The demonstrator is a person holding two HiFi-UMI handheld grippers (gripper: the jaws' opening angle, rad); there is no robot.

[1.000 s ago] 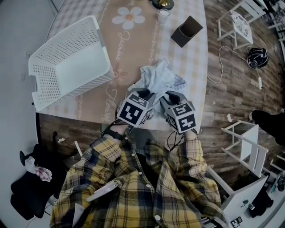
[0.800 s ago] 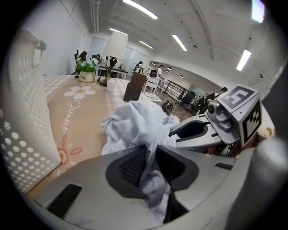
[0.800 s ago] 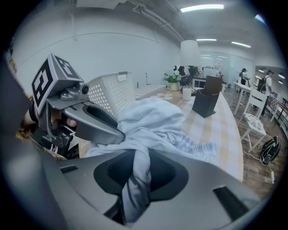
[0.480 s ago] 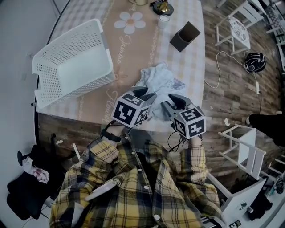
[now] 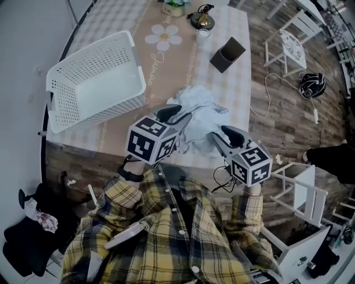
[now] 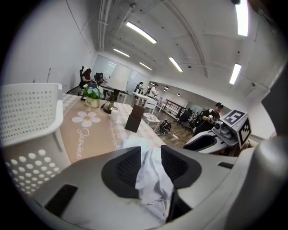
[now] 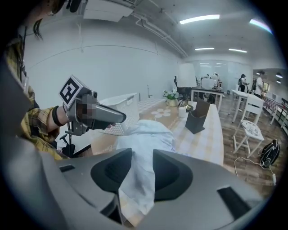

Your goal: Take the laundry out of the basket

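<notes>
A crumpled white cloth [image 5: 201,106] lies in a heap on the checked table [image 5: 236,94], right of the white laundry basket [image 5: 138,72], which lies tipped on its side with nothing in it. My left gripper [image 5: 178,115] is above the heap's near left side, my right gripper [image 5: 221,134] above its near right. In the left gripper view a fold of the cloth [image 6: 152,179] fills the gap of the left gripper [image 6: 150,164]. In the right gripper view the cloth [image 7: 144,134] likewise fills the right gripper [image 7: 141,168]. Both sets of jaws have just been opening with cloth between them.
A dark open box [image 5: 228,54], a small white cup [image 5: 203,34], a brass ornament [image 5: 201,19] and a flower pot [image 5: 173,8] stand at the table's far end. White stools [image 5: 291,41] [image 5: 302,183], a cable and a helmet [image 5: 312,85] are on the floor at right.
Both grippers have risen from the cloth heap and moved apart, each with a fold of cloth still between its jaws. The basket has not moved.
</notes>
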